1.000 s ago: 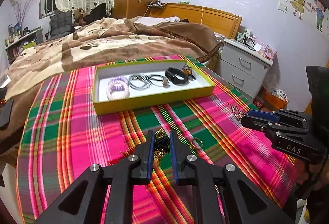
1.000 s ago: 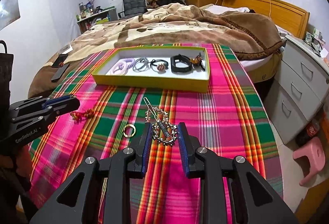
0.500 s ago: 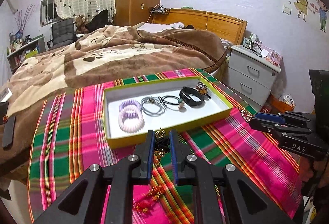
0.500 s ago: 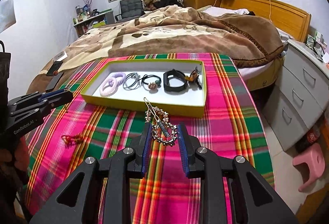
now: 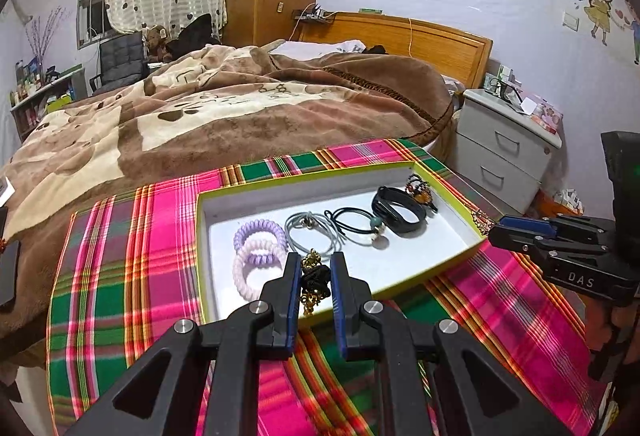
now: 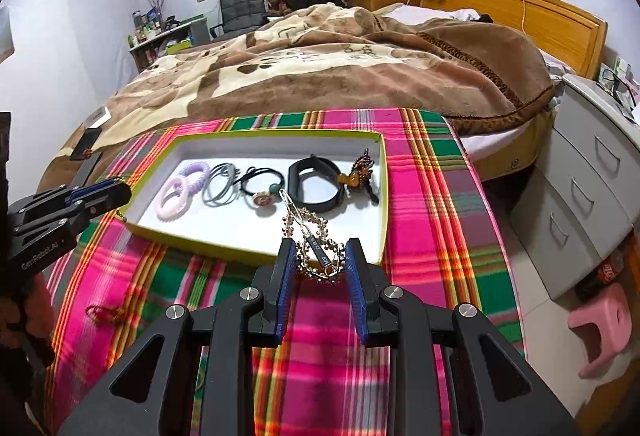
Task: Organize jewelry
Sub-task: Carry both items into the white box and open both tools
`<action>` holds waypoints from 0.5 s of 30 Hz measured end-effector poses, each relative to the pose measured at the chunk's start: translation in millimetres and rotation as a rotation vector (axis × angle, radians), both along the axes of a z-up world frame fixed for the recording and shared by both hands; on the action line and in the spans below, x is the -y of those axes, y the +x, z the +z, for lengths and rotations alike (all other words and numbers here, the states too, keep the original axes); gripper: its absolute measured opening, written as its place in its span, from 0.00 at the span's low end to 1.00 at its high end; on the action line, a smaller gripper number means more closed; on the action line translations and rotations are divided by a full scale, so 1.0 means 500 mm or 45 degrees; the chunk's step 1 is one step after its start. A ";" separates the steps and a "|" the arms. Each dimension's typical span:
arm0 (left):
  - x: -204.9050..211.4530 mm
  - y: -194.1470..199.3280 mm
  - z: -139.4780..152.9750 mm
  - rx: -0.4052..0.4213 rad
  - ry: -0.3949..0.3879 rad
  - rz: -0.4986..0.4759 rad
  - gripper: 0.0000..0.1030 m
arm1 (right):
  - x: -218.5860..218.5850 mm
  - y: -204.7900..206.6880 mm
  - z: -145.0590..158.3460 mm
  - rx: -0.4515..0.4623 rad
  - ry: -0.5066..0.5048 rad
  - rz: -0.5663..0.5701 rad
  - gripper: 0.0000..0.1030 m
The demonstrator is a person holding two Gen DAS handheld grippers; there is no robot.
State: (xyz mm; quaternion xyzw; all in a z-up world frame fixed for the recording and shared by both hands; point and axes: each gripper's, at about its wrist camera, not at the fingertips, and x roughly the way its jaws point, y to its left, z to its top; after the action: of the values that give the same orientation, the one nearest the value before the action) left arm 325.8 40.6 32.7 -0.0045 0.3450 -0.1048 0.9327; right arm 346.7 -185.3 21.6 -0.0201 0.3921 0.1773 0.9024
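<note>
A yellow-rimmed white tray (image 5: 440, 268) (image 6: 382, 195) lies on the plaid cloth. It holds two lilac coil hair ties (image 5: 256, 256) (image 6: 180, 187), grey ties (image 5: 310, 232), a black cord with beads (image 6: 262, 185), a black band (image 5: 398, 209) (image 6: 316, 187) and an amber charm (image 6: 358, 171). My left gripper (image 5: 315, 278) is shut on a black and gold ornament (image 5: 314, 278) above the tray's near edge. My right gripper (image 6: 320, 262) is shut on a beaded gold hair clip (image 6: 316, 244) at the tray's near right corner.
A plaid cloth (image 6: 320, 336) covers the bed's foot, with a brown blanket (image 5: 240, 107) behind. A red trinket (image 6: 106, 312) lies on the cloth at left. A dark phone (image 6: 86, 143) rests on the blanket. Grey drawers (image 6: 580, 195) and a pink stool (image 6: 600, 324) stand to the right.
Both grippers have moved forward over the cloth towards the tray, each still carrying its piece. The tray now lies right under the fingertips; the gold ring on the cloth has dropped out of view.
</note>
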 end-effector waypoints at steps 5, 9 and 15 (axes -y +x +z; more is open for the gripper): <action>0.001 0.036 -0.018 -0.021 0.014 -0.005 0.14 | -0.010 0.043 -0.016 -0.025 -0.015 -0.012 0.25; -0.003 0.062 -0.038 -0.050 0.020 -0.003 0.14 | -0.019 0.070 -0.031 -0.046 -0.034 -0.018 0.25; -0.009 0.094 -0.073 -0.096 0.031 0.005 0.14 | -0.022 0.100 -0.054 -0.084 -0.057 -0.033 0.25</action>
State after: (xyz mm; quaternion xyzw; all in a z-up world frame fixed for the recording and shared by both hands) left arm 373.0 45.3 -3.8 0.0024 0.3812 -0.0986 0.9192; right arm 396.9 -174.2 -5.6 -0.0292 0.4256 0.1572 0.8907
